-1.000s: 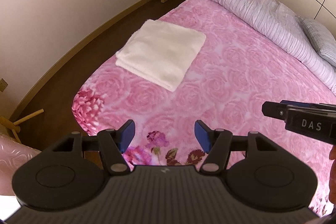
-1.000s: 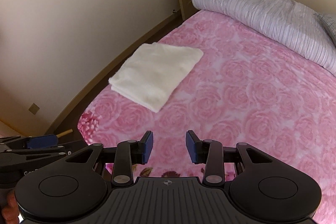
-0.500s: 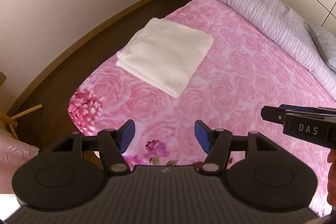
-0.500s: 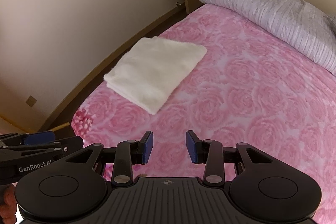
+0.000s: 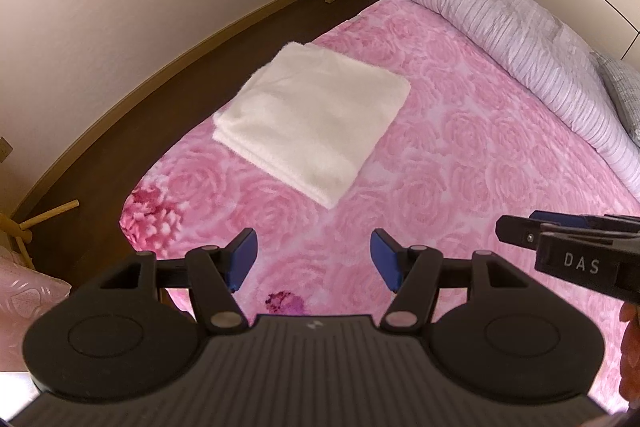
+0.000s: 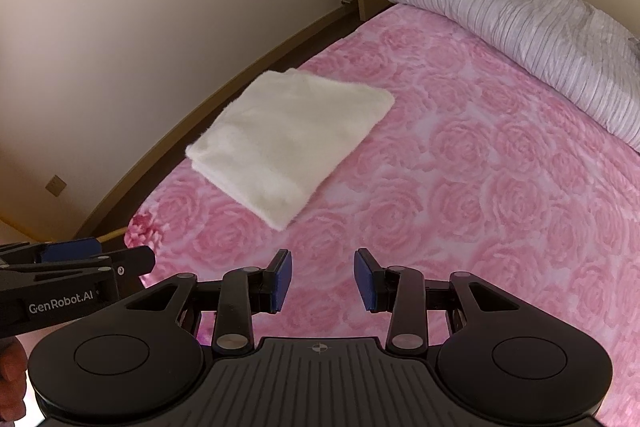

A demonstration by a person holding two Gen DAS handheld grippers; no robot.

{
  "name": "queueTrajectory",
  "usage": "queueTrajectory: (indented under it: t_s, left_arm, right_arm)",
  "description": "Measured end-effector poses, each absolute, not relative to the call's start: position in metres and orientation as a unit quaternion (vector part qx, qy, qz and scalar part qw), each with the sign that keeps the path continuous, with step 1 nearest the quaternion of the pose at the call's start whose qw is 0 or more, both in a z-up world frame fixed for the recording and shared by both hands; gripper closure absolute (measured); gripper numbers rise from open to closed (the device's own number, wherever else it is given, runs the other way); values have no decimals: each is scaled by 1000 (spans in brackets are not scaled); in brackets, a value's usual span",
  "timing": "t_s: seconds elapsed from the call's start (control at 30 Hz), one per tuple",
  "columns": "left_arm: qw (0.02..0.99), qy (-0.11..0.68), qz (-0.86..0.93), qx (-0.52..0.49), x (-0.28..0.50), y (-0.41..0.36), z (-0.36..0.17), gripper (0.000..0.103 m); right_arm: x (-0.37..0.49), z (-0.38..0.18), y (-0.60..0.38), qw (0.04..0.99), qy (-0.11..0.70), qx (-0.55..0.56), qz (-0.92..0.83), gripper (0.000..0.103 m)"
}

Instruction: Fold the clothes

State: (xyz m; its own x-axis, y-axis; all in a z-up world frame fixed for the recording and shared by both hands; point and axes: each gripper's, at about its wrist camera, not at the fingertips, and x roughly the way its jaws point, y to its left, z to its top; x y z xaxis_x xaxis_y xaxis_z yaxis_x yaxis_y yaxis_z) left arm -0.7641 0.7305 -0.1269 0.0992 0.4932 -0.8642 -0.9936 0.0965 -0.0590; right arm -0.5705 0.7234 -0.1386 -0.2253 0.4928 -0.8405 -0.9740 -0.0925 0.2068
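Fingers (image 5: 244,259) of left gripper (image 5: 313,259) and right gripper (image 6: 322,279) released, empty, backing off slightly. Folded white cloth (image 5: 312,119) lies far-left on bed (image 5: 480,155); fold looks finished.

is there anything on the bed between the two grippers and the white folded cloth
Nothing visible. Both the left gripper and the right gripper are open and hold nothing, above the near end of the bed. Only bare pink bedspread lies between them and the cloth. The rolled duvet lies along the far side, out of the way.
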Motion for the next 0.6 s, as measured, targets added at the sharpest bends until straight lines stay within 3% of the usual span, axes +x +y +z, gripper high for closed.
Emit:
queueTrajectory:
  t_s: [0.6]
  left_arm:
    - [642,345,587,-353,-737,748,-123,44]
  right_arm:
    - [-549,-144,752,524,389,-322,686,64]
